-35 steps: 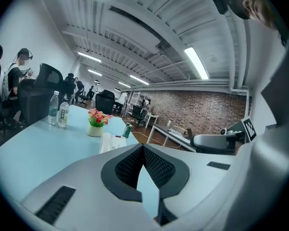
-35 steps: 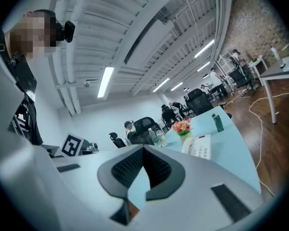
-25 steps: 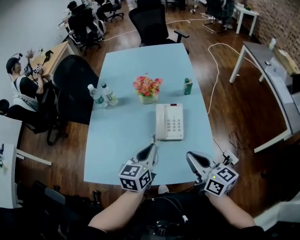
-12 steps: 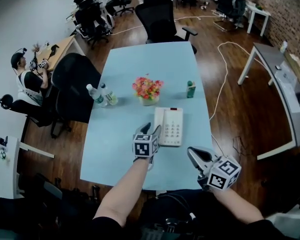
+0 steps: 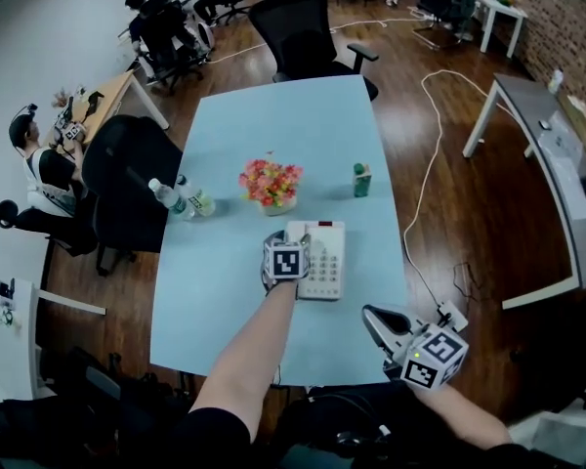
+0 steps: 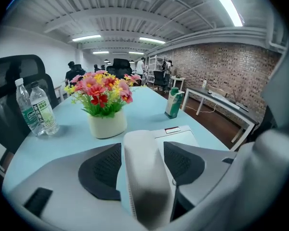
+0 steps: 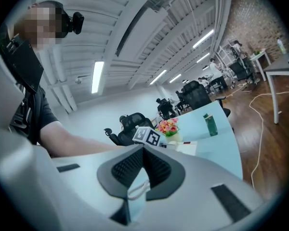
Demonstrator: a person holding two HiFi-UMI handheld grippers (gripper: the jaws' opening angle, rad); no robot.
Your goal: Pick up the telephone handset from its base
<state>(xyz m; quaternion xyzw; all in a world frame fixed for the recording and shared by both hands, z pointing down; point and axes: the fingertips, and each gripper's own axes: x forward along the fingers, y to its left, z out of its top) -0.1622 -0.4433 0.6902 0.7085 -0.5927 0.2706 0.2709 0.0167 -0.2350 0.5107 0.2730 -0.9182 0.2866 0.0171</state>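
Note:
The white telephone base lies on the light blue table, in front of the flower pot. Its handset rests along the base's left side. My left gripper reaches down over it, and in the left gripper view the jaws are opening with the handset between them; gaps show beside both dark pads. My right gripper hangs shut over the table's near right edge, holding nothing. Through its view I see the coiled cord and the base.
A pot of flowers stands just behind the phone, a green carton to its right, two water bottles at the table's left edge. Black office chairs flank the table. A white cable runs along the floor on the right.
My left gripper moved forward from the table's near edge onto the handset and its jaws opened. The right gripper shifted a little toward the near right corner.

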